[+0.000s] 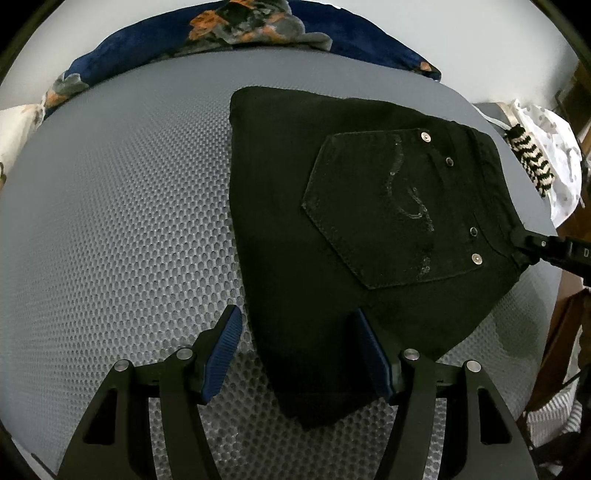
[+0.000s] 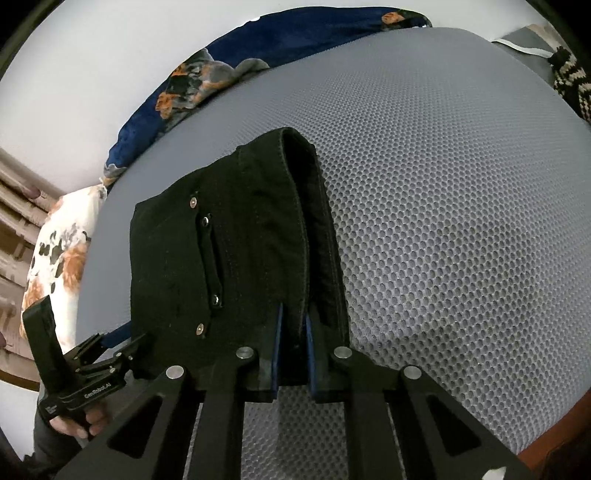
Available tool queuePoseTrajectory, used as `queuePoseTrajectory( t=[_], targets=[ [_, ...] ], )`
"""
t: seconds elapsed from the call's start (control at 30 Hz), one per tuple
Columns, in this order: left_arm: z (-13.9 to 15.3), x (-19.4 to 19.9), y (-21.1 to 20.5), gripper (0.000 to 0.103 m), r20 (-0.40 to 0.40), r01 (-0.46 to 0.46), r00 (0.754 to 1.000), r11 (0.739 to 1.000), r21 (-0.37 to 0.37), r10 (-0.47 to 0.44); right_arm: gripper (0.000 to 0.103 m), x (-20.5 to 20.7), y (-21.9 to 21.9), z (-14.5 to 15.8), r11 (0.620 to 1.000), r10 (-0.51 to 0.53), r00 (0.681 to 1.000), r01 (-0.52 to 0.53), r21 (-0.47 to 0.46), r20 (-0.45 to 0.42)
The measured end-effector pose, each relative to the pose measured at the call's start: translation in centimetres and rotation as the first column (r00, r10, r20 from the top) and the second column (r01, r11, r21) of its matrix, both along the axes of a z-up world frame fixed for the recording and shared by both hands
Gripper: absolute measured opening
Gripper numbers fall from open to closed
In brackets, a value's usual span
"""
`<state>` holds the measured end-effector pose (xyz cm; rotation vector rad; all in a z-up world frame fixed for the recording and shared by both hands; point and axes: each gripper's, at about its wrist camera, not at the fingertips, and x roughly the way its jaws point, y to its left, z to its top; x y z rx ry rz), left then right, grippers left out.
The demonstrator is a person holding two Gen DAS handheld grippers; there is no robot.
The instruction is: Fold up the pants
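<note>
One pair of black denim pants, folded into a compact bundle, lies on the grey honeycomb-mesh mattress, filling the centre and right of the left wrist view, with a single stitched back pocket facing up and four metal rivets showing along its right side. The left tongs stand apart at the bottom centre of that frame, their two blue ribbed pads on either side of the bundle's near corner without pressing it. The right tongs are clamped on the waistband edge of the pants at the lower centre of the right wrist view; the same tongs reach in from the right edge of the left view, gripping the fabric corner. At the top of both frames a dark blue floral blanket lies along the mattress edge. A white floral pillow sits at the left, and a black-and-cream knitted piece at the right edge.
</note>
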<state>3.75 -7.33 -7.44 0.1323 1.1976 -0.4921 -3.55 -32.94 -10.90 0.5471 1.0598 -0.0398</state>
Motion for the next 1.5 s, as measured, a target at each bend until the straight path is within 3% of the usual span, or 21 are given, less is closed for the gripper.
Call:
queuePoseTrajectory(
  t=[0.33, 0.37, 0.47, 0.67, 0.7, 0.77, 0.87, 1.27, 1.5],
  targets=[
    [0.2, 0.4, -0.2, 0.064, 0.004, -0.006, 1.0, 1.0, -0.006, 0.006, 0.015, 0.1, -0.2, 0.3, 0.999, -0.026, 1.0, 0.026, 0.021, 0.015],
    [0.3, 0.4, 0.0, 0.064, 0.006, -0.011, 1.0, 1.0, -0.011, 0.011, 0.017, 0.1, -0.2, 0.4, 1.0, -0.024, 1.0, 0.023, 0.016, 0.019],
    [0.7, 0.4, 0.7, 0.064, 0.02, -0.032, 0.999, 0.999, -0.026, 0.032, 0.036, 0.2, -0.2, 0.7, 0.999, -0.025, 1.0, 0.026, -0.024, 0.011],
    [1.1, 1.2, 1.7, 0.064, 0.019, -0.069, 0.997, 0.997, -0.044, 0.07, 0.04, 1.0, -0.6, 0.9, 1.0, -0.008, 1.0, 0.008, -0.022, -0.003],
    [1.1, 1.3, 1.9, 0.064, 0.016, -0.076, 0.997, 0.996, -0.05, 0.077, 0.045, 1.3, -0.7, 0.9, 1.0, -0.007, 1.0, 0.007, -0.024, -0.006],
    [1.1, 1.6, 2.4, 0.064, 0.004, -0.092, 0.996, 0.993, -0.07, 0.093, 0.051, 1.7, -0.9, 1.0, 1.0, -0.016, 1.0, 0.016, -0.027, -0.005],
    [1.3, 2.4, 3.1, 0.066, -0.027, -0.124, 0.992, 0.985, -0.12, 0.122, 0.053, 2.5, -1.2, 1.1, 1.0, -0.013, 1.0, 0.013, -0.018, 0.002],
    [0.1, 5.1, 4.5, 0.066, -0.227, -0.186, 0.966, 0.945, -0.269, 0.126, 0.063, 4.6, -3.6, -1.9, 0.983, 0.049, 0.998, -0.042, 0.179, -0.033],
    [-0.3, 6.4, 3.6, 0.066, -0.272, -0.184, 0.957, 0.933, -0.311, 0.098, 0.064, 5.2, -5.0, -3.3, 0.952, 0.097, 0.995, -0.089, 0.292, -0.013]
  ],
)
